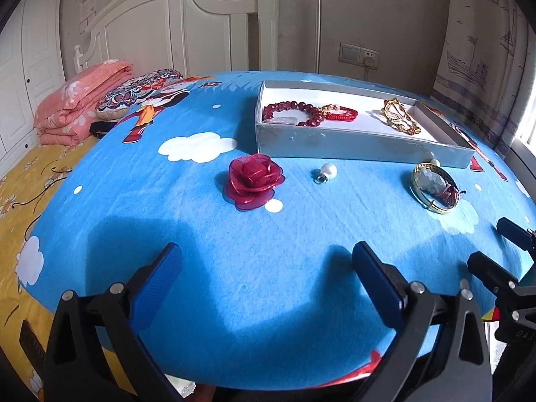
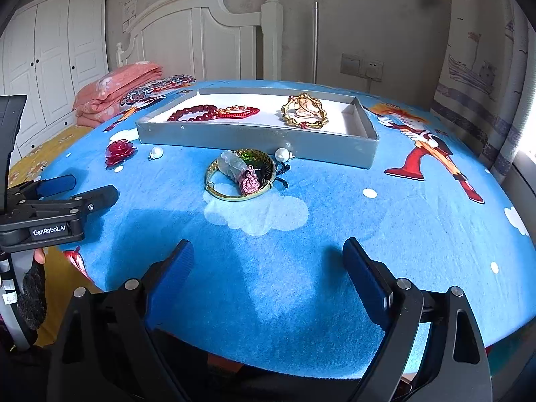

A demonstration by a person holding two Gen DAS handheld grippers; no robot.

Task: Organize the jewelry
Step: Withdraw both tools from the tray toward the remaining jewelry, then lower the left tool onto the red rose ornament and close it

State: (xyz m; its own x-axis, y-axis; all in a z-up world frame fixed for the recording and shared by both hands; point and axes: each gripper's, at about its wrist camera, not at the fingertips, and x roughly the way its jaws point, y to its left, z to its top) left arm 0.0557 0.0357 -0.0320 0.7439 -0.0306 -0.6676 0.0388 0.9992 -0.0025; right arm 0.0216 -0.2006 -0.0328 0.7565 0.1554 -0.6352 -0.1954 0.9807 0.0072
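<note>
Blue cartoon cloth (image 2: 301,268) covers the table beside a white bed (image 2: 207,40); both claws (image 1: 264,278) (image 2: 268,268) gape wide, empty.

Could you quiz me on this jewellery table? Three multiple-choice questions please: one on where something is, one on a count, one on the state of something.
1. Where is the red bead bracelet?
A. inside the grey tray
B. on the blue cloth
C. on the pink quilt

2. How many loose pearls lie outside the tray?
A. none
B. two
C. five

3. How do the right tongs stand?
A. shut on a ring
B. holding the red rose
C. open, empty

Answers: 1 A, it lies on the tray's white floor. 2 B, one pearl sits near the rose, another pearl against the tray wall. 3 C, only cloth shows between the blue pads.
</note>
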